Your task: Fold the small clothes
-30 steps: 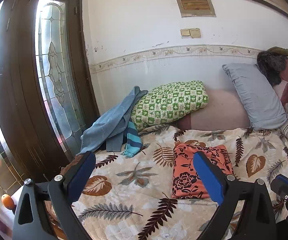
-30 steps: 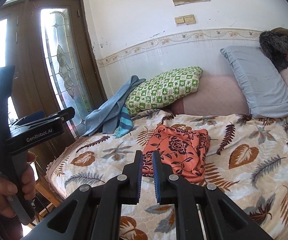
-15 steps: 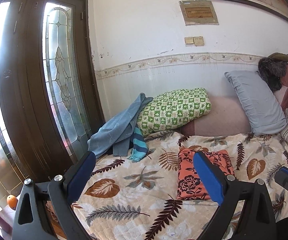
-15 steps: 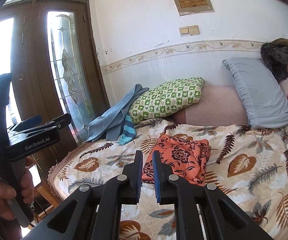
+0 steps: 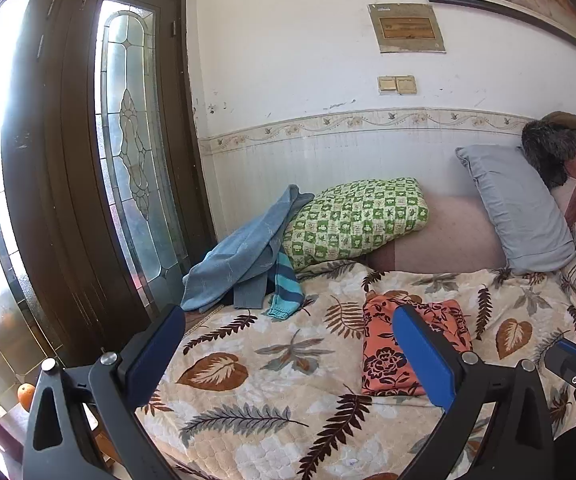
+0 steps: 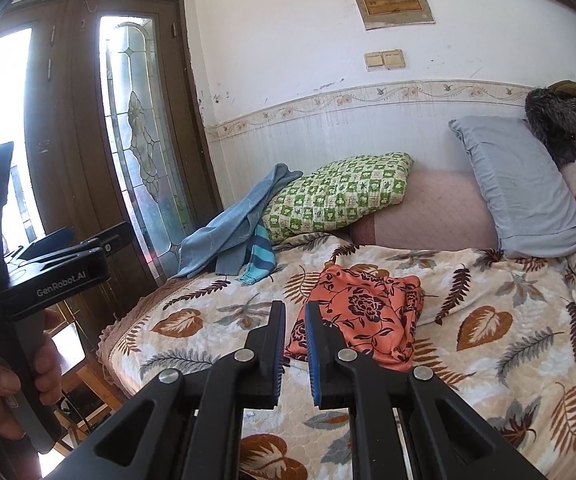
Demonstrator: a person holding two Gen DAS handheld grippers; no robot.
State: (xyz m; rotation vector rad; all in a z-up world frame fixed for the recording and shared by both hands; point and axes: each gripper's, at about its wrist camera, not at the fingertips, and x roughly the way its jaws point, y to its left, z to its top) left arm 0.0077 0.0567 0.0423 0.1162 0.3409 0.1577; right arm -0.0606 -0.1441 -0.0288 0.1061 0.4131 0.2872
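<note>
Orange floral garment folded into a rough rectangle, lying flat near the middle of the leaf-print bedspread, with its right edge bunched into loose ridges; same garment in the left wrist view, partly hidden behind one blue pad. Well apart from it toward the bed's far left corner, a blue cloth draped over a striped teal piece, both leaning against a green checked pillow. Farther right against the wall, a grey pillow propped upright, a dark furry thing above it. Right gripper hanging above the near edge of the bed, short of the garment, fingers almost together with only a narrow gap and nothing between them. Left gripper spread wide, holding nothing, also off the cloth; seen from the right wrist view at far left, gripped by a bare hand beside the wooden glass-panelled door
</note>
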